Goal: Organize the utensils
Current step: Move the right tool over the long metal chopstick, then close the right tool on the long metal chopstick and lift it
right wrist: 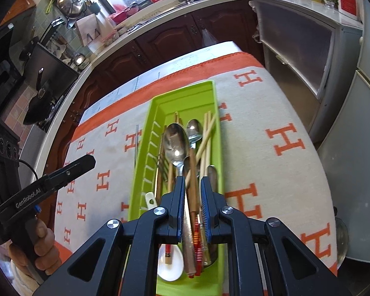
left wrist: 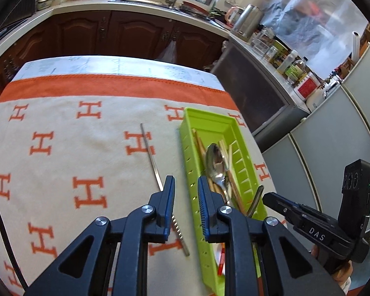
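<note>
Most utensils already lie in my green tray: spoons, chopsticks. One metal chopstick is left on the desk cloth, just beside the tray. My left tool hovers over it, fingers slightly apart and empty; my right tool, also slightly apart, hangs over the tray, gripping nothing I can see.

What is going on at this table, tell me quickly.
A person holds a claw in each hand and is sorting utensils into a green tray on an H-patterned cloth. The tray already holds metal spoons, wooden chopsticks and a white spoon. One metal chopstick lies outside on the cloth. The left claw hovers above it, jaws slightly apart and empty. The right claw hangs over the tray's near end; whether it grips anything is unclear.
</note>
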`<state>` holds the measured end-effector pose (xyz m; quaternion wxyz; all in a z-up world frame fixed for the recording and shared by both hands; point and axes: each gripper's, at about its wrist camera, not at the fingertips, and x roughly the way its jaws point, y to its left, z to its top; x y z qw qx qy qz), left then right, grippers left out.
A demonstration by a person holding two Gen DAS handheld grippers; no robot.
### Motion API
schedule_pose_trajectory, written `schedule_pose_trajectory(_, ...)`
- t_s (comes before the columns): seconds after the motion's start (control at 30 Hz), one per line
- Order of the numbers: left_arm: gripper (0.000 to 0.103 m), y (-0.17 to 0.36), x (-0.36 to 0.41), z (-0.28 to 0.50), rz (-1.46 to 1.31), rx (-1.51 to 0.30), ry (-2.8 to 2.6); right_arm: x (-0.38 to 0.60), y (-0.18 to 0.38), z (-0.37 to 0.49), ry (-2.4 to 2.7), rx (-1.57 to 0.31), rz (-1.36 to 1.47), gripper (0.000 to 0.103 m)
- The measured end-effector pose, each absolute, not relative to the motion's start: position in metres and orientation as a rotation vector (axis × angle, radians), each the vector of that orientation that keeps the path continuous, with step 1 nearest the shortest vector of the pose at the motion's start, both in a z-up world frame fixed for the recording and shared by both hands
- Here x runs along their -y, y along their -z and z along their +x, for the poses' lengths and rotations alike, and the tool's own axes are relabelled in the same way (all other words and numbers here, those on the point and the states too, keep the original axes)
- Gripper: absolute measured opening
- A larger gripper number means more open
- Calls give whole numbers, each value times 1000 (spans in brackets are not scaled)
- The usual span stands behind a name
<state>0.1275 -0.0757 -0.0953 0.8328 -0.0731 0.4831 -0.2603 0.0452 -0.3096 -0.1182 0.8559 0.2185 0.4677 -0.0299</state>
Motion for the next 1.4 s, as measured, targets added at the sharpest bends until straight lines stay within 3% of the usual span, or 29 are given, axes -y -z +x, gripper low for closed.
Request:
schedule_pose_trajectory(0.77, 19, 113, -23, 97, -180, -1072, 323, 199, 105, 67, -93, -1073, 298, 13)
schedule_pose_trajectory(1.03, 31, 111, -62, 107, -228, -1053, 267, 168, 102, 120, -87, -1155, 231, 13)
schedule_pose_trajectory(1.4, 33, 110, -101, 124, -315, -1031, 236, 152, 137, 202, 25, -1338, 191, 13)
